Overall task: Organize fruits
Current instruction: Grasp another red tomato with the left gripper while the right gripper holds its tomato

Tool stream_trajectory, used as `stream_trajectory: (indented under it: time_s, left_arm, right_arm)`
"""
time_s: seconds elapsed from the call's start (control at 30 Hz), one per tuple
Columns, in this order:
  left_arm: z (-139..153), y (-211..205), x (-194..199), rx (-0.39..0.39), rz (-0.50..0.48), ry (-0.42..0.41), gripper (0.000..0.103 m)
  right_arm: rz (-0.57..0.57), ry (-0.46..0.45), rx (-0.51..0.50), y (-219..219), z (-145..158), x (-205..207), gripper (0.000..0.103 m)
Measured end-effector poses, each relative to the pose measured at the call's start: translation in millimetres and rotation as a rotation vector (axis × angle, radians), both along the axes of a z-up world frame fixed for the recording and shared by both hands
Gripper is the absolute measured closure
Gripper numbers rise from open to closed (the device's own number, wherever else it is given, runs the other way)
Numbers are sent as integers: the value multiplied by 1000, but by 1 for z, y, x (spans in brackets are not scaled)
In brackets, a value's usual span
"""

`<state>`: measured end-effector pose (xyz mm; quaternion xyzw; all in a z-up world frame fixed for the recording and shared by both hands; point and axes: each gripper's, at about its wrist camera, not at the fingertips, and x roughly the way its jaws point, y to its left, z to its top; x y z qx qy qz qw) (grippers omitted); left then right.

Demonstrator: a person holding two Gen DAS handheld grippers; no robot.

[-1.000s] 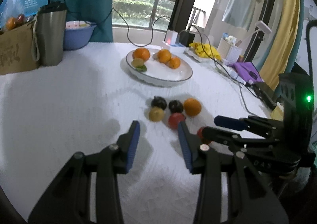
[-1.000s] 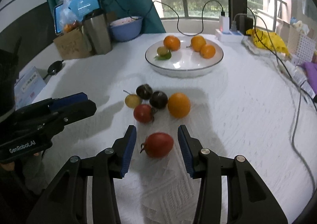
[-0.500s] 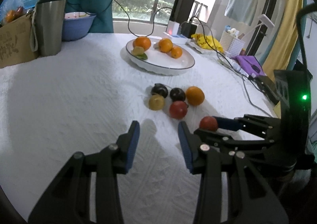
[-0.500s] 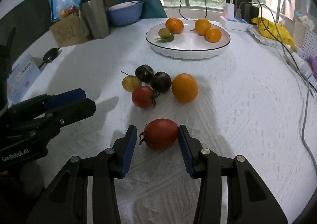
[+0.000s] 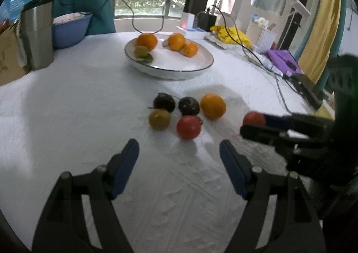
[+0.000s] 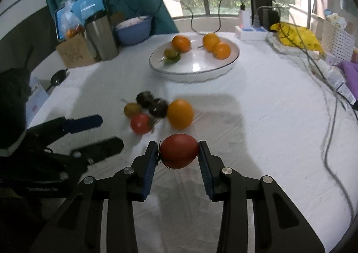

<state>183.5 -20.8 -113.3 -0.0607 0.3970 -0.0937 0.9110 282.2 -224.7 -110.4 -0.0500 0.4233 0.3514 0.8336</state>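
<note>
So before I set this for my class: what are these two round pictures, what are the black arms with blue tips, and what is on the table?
There is no robot here. A person holds a pair of tongs in each hand, and a wide-angle camera on each looks forward along its two fingers, hence the round pictures.

In the right-hand view, the right tongs have just been closing and now pinch a large red tomato between their blue pads.

In the left-hand view, the left tongs have just been opening and hold nothing.

On the white tablecloth lie a loose orange, a small red tomato, two dark round fruits and a yellowish one. Behind them a white plate holds three oranges and a small green fruit.
</note>
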Motion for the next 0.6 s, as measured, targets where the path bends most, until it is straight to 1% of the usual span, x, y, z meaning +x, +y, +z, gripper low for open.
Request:
stream_trajectory:
  time_s: [0.13, 0.23, 0.27, 0.3, 0.33, 0.4, 0.47, 0.6]
  left_arm:
    - [0, -18, 6, 72, -34, -14, 28]
    - [0, -25, 10, 104, -43, -17, 29]
    - [0, -27, 11, 111, -46, -19, 35]
    - [-1, -28, 13, 120, -48, -15, 49]
    - [-2, -30, 15, 130, -50, -5, 58]
    - [-5, -33, 19, 143, -53, 12, 59]
    - [-4, -37, 20, 159, -59, 7, 59]
    - [-7, -38, 28, 187, -34, 23, 59]
  right_arm:
    - [-12, -17, 11, -10, 5, 10, 64]
    - [-22, -21, 22, -19, 6, 17, 64]
    - [-26, -21, 28, -22, 6, 20, 64]
    - [-29, -20, 34, -24, 6, 21, 64]
    - [-32, -19, 39, -27, 6, 23, 64]
    - [-40, -13, 54, -33, 4, 26, 64]
    - [-46, -4, 67, -37, 2, 27, 64]
    - [-43, 13, 82, -42, -3, 29, 64]
